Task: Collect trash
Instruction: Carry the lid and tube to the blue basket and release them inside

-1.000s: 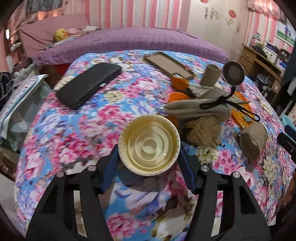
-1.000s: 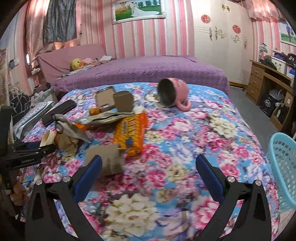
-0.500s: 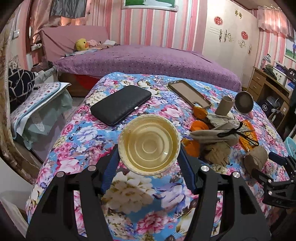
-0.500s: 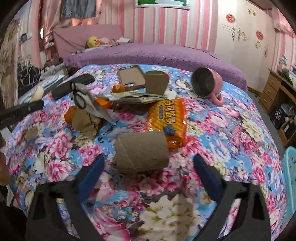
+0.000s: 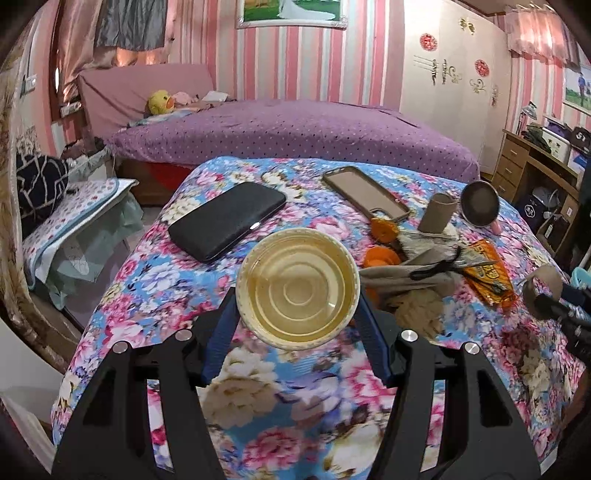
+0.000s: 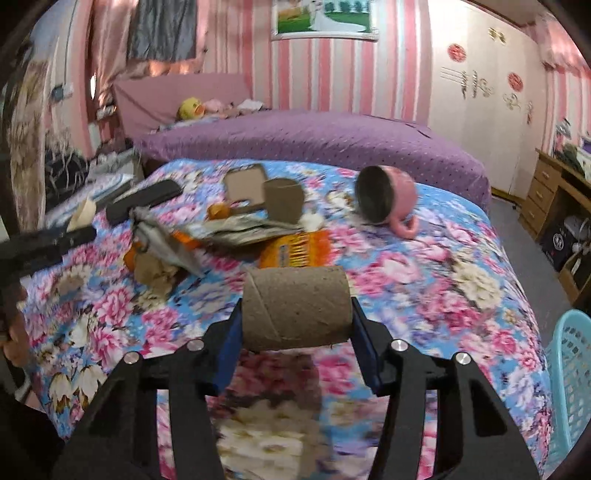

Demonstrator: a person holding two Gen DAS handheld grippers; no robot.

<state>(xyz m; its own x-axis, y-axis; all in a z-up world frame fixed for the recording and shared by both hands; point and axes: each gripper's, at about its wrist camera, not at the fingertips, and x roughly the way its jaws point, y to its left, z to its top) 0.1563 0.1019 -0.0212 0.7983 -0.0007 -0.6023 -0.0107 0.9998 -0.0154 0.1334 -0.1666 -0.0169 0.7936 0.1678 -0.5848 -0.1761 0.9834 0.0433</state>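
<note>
Floral bedspread (image 5: 155, 280); left claw (image 5: 297, 317) grips empty bowl (image 5: 297, 288).

Right claw (image 6: 297, 332) — closing round cardboard tube (image 6: 295, 308)

A home bedroom: pink-striped walls (image 5: 207, 44), a purple-covered bed (image 5: 295, 129) with a plush duck (image 5: 159, 102), wooden drawers (image 6: 543, 192), a framed picture (image 5: 291, 13).

A cardboard tube (image 6: 295, 308) sits between the right gripper (image 6: 295, 332) jaws; beyond it a wrapper (image 6: 295, 249), farther right a mug (image 6: 388, 195).
</note>
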